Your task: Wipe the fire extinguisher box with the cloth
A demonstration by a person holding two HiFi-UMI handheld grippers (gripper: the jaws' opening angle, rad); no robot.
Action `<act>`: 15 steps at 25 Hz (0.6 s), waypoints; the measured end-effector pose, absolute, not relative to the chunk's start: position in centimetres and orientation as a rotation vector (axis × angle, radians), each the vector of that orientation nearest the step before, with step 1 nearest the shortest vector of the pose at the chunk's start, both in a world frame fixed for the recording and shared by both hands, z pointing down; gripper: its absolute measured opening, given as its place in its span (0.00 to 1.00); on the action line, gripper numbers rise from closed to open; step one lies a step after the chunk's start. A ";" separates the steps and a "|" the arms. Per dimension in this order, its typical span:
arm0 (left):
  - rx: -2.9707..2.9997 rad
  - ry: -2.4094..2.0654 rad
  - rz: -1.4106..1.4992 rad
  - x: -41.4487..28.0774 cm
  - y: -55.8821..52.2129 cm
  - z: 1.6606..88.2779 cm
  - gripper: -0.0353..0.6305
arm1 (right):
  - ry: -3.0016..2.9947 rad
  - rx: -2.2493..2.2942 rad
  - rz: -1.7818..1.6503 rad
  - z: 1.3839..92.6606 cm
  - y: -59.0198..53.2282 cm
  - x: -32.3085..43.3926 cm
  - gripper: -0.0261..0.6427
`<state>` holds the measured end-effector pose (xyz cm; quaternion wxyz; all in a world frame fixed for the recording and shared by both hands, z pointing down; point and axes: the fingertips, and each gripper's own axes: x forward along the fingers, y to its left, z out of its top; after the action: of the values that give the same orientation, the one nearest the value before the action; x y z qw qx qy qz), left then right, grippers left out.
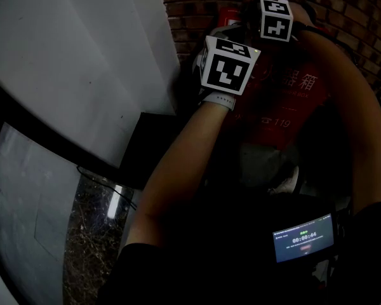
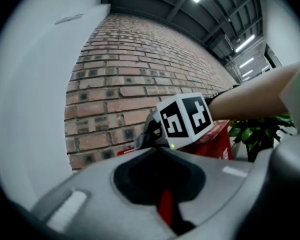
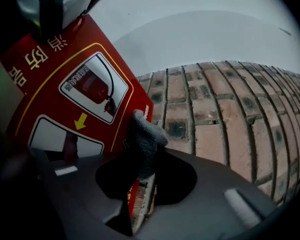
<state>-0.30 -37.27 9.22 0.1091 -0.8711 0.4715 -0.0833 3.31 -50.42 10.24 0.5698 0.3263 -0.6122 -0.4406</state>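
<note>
Fire-safety upkeep: a red box (image 3: 55, 99) is seen against a brick wall (image 3: 215, 119), at 1 o'clock in the head view. Its front is marked with white characters, a yellow-lined panel, an extinguisher picture and a yellow arrow above a window. What is kept inside cannot be made out. A grey cloth (image 3: 146, 144) is pinched in the right gripper (image 3: 145, 161) and held at the box's edge. The left gripper (image 2: 157, 151), closed on nothing, is seen at 7 o'clock of the right one.
</note>
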 end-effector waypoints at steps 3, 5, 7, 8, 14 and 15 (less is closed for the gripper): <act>-2.559 1.389 -0.247 -0.3 -37.3 9.3 0.06 | -1.443 0.748 -1.025 10.4 -49.5 3.3 0.13; -2.562 1.394 -0.240 -0.3 -37.3 9.2 0.06 | -1.451 0.733 -1.024 10.5 -48.6 3.2 0.13; -2.564 1.398 -0.239 -0.3 -37.3 9.2 0.06 | -1.461 0.719 -1.021 10.6 -47.6 3.1 0.13; -2.567 1.396 -0.243 -0.3 -37.3 9.2 0.06 | -1.466 0.713 -1.019 10.6 -47.0 3.1 0.13; -2.643 1.371 -0.241 0.2 -36.4 9.3 0.06 | -1.493 0.704 -1.019 10.9 -44.4 2.8 0.13; -2.636 1.376 -0.249 0.3 -36.4 9.3 0.06 | -1.494 0.704 -1.019 10.9 -44.0 2.8 0.13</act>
<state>0.26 -36.43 9.32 0.0787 -0.8807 0.4595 -0.0833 2.76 -43.99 10.86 0.5652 0.2993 -0.6352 -0.4331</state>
